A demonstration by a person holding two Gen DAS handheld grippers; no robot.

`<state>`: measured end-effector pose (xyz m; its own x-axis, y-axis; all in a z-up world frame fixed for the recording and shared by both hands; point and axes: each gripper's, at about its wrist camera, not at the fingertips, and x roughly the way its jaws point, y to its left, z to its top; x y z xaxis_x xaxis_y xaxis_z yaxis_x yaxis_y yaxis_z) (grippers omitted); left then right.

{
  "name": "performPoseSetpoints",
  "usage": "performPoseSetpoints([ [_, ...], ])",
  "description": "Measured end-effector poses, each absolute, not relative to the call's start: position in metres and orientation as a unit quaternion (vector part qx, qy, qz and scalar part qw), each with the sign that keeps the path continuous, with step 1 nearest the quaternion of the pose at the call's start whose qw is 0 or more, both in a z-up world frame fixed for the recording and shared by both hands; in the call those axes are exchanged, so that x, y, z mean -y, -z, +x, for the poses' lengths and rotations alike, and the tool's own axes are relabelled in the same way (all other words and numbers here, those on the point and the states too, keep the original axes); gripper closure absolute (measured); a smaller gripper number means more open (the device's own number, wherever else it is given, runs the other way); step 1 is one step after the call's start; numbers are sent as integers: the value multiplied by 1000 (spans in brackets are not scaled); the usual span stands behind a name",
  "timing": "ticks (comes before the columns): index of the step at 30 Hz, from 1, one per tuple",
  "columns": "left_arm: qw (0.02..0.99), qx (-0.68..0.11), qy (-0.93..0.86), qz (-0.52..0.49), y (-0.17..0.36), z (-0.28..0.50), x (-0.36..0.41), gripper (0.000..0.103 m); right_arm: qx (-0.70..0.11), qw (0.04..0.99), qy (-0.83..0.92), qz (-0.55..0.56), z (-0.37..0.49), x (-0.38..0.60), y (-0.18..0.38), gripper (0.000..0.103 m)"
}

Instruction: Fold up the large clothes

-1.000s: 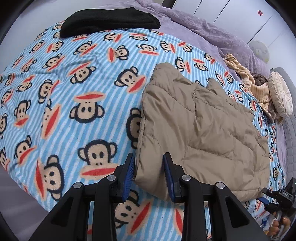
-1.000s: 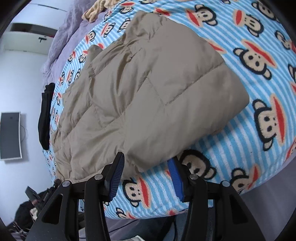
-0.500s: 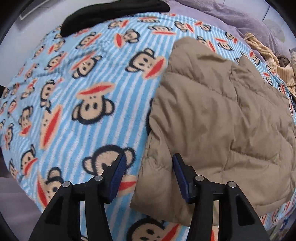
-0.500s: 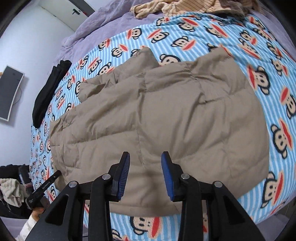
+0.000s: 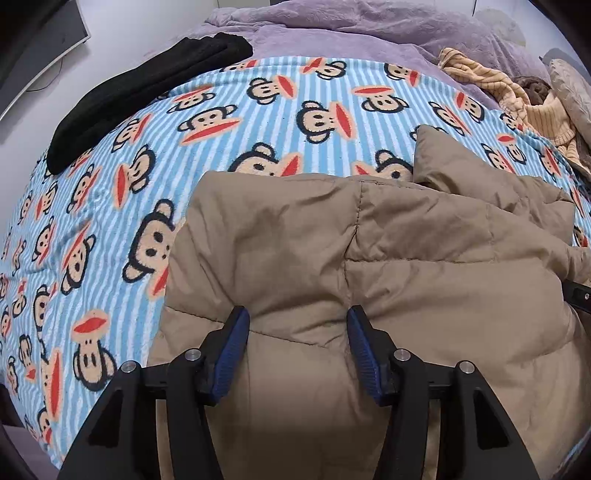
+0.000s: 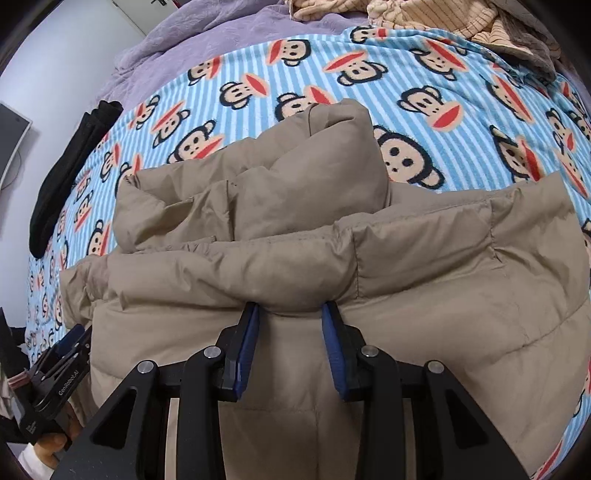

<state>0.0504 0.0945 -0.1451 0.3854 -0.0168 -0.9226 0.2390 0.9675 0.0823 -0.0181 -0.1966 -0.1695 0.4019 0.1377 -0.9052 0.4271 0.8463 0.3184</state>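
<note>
A blue-striped fleece blanket printed with monkey faces [image 5: 258,110] covers the bed. Folded black fabric [image 5: 147,92] lies at ten o'clock; a crumpled yellow striped garment [image 5: 517,99] at two o'clock; purple bedding [image 5: 332,22] at twelve.

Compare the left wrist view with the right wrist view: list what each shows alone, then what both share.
Only the left wrist view shows the round quilted beige cushion at the far right edge.

Only the right wrist view shows a person's hand at lower left, under the other gripper's black body.

Both show the tan quilted puffer jacket on the blue striped monkey-print blanket, the folded black garment, the purple bedspread and the tan striped sweater. The left gripper is open; the right gripper pinches a jacket fold.
</note>
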Motion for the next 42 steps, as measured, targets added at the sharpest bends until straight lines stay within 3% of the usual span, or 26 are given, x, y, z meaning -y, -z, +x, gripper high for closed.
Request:
performPoseSetpoints([
  [11,809,-576,68,100,132,44,-95,45,-563,783,71,255,-18,202,161,63],
  [15,804,-582,73,97,113,24,-97,45,-557,784,55,267,-46,205,142,53],
  [23,797,-597,69,65,82,-11,-98,44,-558,773,34,298,-107,204,120,43],
  [24,797,-597,67,63,79,-15,-96,36,-560,771,33,300,-113,203,119,42],
  [25,798,-596,65,62,77,-18,-96,12,-561,769,32,304,-119,203,118,41],
  [27,807,-584,55,60,69,-27,-94,1,-561,766,29,313,-129,204,117,37],
  [41,807,-585,43,62,49,-70,-76,1,-562,761,9,325,-170,209,114,29],
  [42,806,-587,43,58,49,-72,-77,1,-562,760,10,327,-172,208,115,21],
])
